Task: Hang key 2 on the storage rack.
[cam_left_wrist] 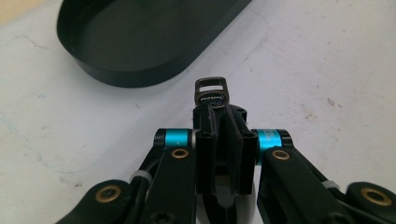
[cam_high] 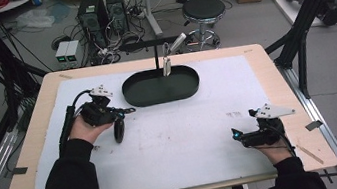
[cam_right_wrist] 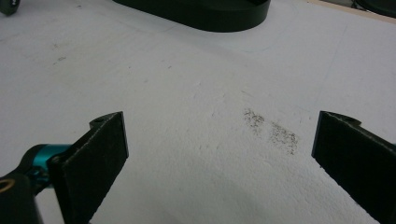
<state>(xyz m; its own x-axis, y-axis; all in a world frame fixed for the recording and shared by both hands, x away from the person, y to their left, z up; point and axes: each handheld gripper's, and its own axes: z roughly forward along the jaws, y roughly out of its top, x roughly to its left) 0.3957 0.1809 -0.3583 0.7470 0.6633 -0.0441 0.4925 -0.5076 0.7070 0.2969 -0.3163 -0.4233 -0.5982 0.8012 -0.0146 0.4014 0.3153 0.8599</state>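
My left gripper [cam_high: 123, 113] is shut on a black oblong object [cam_high: 119, 130] whose body hangs down from the jaws toward the white sheet. In the left gripper view the gripper [cam_left_wrist: 224, 116] pinches it just below its metal loop end [cam_left_wrist: 211, 91], which pokes up past the fingertips. A black oval tray [cam_high: 131, 98] lies just right of and beyond this gripper, and its wall [cam_left_wrist: 130, 77] is close ahead. My right gripper [cam_high: 236, 135] rests low at the table's front right, open [cam_right_wrist: 219, 140], with bare sheet between its pads.
A white sheet [cam_high: 188, 137] covers the wooden table [cam_high: 32, 145]. A black stand with a metal clip [cam_high: 167, 63] rises at the tray's far edge. The tray's wall [cam_right_wrist: 210, 18] lies far ahead of the right gripper. A smudge [cam_right_wrist: 273, 130] marks the sheet.
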